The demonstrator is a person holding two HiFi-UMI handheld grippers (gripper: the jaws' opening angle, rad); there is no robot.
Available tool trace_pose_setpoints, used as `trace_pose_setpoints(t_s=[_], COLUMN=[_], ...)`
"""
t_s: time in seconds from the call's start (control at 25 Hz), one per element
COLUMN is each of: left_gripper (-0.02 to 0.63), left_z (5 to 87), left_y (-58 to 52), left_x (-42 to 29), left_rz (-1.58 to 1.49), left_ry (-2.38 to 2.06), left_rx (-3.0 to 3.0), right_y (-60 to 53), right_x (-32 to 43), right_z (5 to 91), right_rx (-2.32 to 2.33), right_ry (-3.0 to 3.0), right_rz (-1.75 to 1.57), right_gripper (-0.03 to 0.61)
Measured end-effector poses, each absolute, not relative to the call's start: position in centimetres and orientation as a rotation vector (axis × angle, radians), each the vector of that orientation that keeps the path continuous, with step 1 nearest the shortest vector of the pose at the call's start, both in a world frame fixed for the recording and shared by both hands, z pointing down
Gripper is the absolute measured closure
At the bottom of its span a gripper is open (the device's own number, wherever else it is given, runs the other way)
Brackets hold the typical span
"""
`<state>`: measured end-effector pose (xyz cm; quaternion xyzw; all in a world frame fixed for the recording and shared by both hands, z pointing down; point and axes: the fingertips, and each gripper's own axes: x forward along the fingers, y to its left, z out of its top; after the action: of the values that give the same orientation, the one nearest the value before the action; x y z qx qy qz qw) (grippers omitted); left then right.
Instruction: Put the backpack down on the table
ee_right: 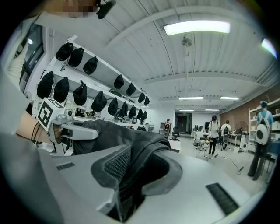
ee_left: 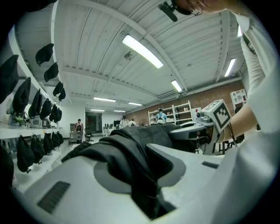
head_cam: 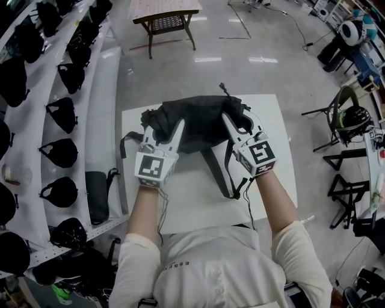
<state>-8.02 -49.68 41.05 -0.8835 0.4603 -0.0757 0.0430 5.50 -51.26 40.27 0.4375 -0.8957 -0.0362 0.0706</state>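
Observation:
A black backpack (head_cam: 198,120) is over the far half of the white table (head_cam: 271,180), and its straps (head_cam: 219,174) trail onto the tabletop toward me. My left gripper (head_cam: 162,133) is shut on the fabric of its left side. My right gripper (head_cam: 242,126) is shut on its right side. In the left gripper view a dark fold of the backpack (ee_left: 127,148) is pinched between the white jaws of the left gripper (ee_left: 146,179). The right gripper view shows padded backpack (ee_right: 131,144) fabric clamped in the right gripper (ee_right: 133,179). Whether the bag's body rests on the table I cannot tell.
White shelves with several black bags (head_cam: 60,114) run along the left, close to the table's edge. A black bag (head_cam: 96,195) lies beside the table's left side. A wooden table (head_cam: 165,15) stands beyond. Stands and chairs (head_cam: 343,120) crowd the right. People stand far off (ee_right: 214,129).

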Motion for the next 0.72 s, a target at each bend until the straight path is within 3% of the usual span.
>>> trace_pose_setpoints(t_s=[0.72], left_gripper=[0.511], left_z=[44.8], left_y=[-45.9], left_x=[-7.8], left_rz=[-0.196], left_ry=[1.481], left_rx=[-2.923], right_y=[-47.9], right_x=[5.9], right_z=[43.8], right_rx=[1.288], right_ry=[-2.699], right_rz=[0.089], right_gripper=[0.471])
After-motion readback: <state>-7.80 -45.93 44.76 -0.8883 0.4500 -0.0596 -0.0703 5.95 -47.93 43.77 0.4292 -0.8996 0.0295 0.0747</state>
